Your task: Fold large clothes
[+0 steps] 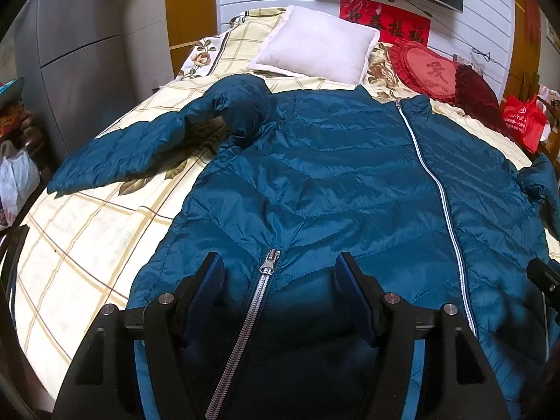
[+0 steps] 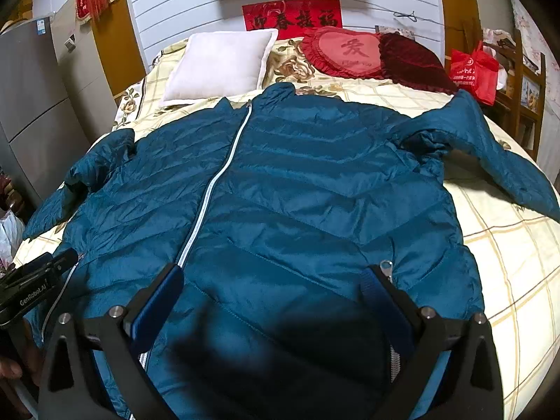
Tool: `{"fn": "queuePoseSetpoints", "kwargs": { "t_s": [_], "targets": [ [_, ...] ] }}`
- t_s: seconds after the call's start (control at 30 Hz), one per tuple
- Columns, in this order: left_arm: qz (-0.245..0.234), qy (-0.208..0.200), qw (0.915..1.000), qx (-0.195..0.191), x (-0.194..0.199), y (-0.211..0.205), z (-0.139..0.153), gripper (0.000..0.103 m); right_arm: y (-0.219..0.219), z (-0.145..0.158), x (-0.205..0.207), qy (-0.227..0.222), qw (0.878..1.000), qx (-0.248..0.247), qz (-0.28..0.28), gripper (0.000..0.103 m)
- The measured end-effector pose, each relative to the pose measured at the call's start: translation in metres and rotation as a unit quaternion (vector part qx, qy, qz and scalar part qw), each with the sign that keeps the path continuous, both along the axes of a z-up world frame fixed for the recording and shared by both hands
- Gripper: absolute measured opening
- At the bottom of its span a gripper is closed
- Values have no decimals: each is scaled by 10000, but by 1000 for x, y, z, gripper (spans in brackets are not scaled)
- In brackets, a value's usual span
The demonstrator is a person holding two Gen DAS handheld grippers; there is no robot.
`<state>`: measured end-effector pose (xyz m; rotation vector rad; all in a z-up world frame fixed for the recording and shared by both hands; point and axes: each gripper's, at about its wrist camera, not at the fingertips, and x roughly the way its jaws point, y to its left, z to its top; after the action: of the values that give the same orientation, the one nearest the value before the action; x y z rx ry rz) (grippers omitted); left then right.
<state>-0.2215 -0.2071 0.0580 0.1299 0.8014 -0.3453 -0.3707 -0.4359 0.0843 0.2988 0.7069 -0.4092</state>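
A teal quilted puffer jacket (image 1: 332, 175) lies spread front-up on the bed, zipped with a white centre zipper (image 1: 434, 182), sleeves out to both sides. It also fills the right wrist view (image 2: 297, 192). My left gripper (image 1: 280, 262) is open, hovering over the jacket's lower left part, its fingers either side of a silver pocket zipper (image 1: 269, 262). My right gripper (image 2: 276, 276) is open over the lower right part, between the centre zipper (image 2: 210, 189) and the right pocket zipper pull (image 2: 386, 266). Neither holds anything. The left gripper's tip (image 2: 45, 266) shows at the left edge.
The bed has a cream checked floral sheet (image 1: 87, 231). At its head lie a white pillow (image 1: 315, 45), a red heart cushion (image 1: 423, 66) and a dark red cushion (image 1: 476, 91). A red bag (image 2: 472, 70) stands right, grey cabinets (image 1: 80, 70) left.
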Motion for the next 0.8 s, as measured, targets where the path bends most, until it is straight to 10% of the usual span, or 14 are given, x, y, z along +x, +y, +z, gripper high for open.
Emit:
{"fn": "queuePoseSetpoints", "kwargs": {
  "t_s": [0.8],
  "targets": [
    [22,-70,10000,-5,-1,1,1,47,2,-5,2,90,9999,37,24,103]
  ]
}}
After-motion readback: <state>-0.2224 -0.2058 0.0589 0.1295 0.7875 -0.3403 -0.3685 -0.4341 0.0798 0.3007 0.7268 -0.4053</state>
